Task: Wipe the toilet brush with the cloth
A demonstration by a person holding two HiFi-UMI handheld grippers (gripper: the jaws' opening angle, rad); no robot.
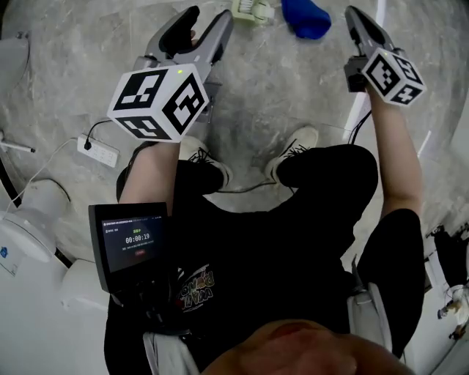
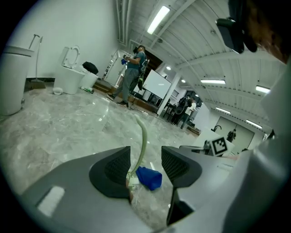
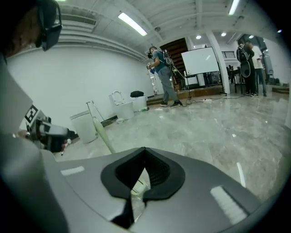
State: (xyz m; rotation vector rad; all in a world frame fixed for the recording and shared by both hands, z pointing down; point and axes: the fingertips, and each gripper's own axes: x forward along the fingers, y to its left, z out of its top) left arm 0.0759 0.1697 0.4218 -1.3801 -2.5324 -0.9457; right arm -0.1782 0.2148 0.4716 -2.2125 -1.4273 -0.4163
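The screen (image 1: 134,238) reads 00:00:19. On the floor (image 1: 278,88), the brush (image 1: 253,9) lies just beside the blue cloth (image 1: 306,18), ahead of the released left tool (image 1: 207,20). The right tool (image 1: 353,16) is clenched, empty.

Brightly, evenly lit from ceiling strips (image 2: 159,19) high above left gripper (image 2: 144,166); soft glare on floor (image 2: 68,123) ahead; fisheye bending, dark corners in gripper views.

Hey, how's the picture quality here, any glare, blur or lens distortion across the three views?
Head view: evenly lit, sharp, mild sheen on the floor. Left gripper view: fisheye curvature, dark corners, bright ceiling lights. Right gripper view: same fisheye, floor reflections.
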